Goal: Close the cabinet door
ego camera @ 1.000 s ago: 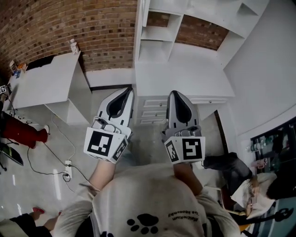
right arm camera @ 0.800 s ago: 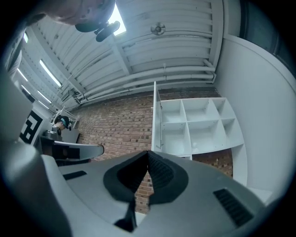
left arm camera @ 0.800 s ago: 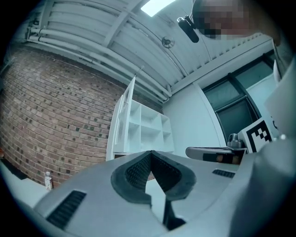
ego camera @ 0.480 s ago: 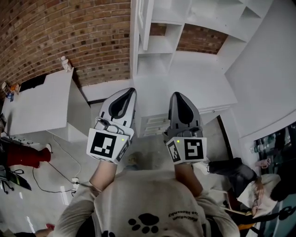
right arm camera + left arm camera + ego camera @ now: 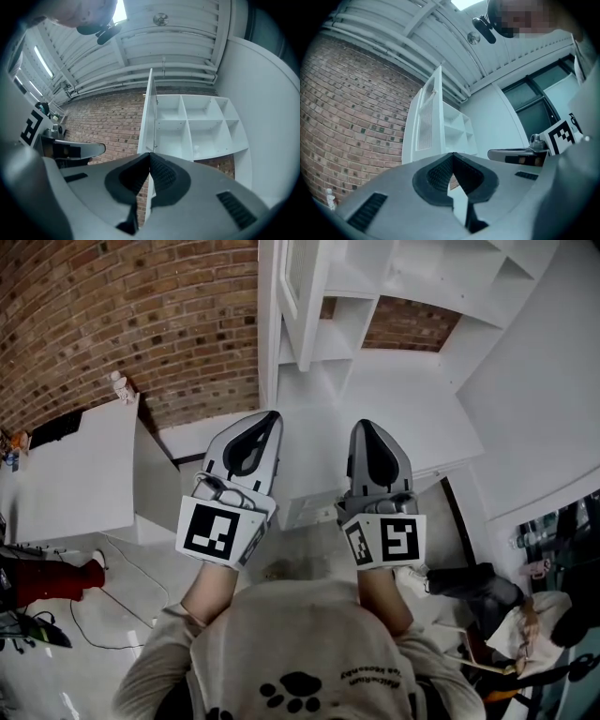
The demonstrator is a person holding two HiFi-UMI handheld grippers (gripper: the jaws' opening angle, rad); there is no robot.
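Observation:
A tall white cabinet (image 5: 375,296) with open cubbies stands ahead against the brick wall. Its white door (image 5: 305,296) hangs open at the left side, swung out toward me. In the right gripper view the door (image 5: 151,112) shows edge-on beside the empty cubbies (image 5: 197,126). In the left gripper view its slatted face (image 5: 429,122) shows. My left gripper (image 5: 269,418) and right gripper (image 5: 364,427) are held side by side, pointing at the cabinet and short of it. Both are shut with nothing between the jaws, the left tips (image 5: 452,154) and the right tips (image 5: 150,154) meeting.
A white countertop (image 5: 403,418) with drawers (image 5: 309,507) juts out under the cubbies. A white desk (image 5: 75,474) with a small figure (image 5: 120,385) stands at the left by the brick wall (image 5: 141,315). A seated person (image 5: 516,624) is at the lower right. Cables (image 5: 122,587) lie on the floor.
Both grippers have moved forward together toward the cabinet, which now looms closer with its open door more in view. Their jaws stayed shut.

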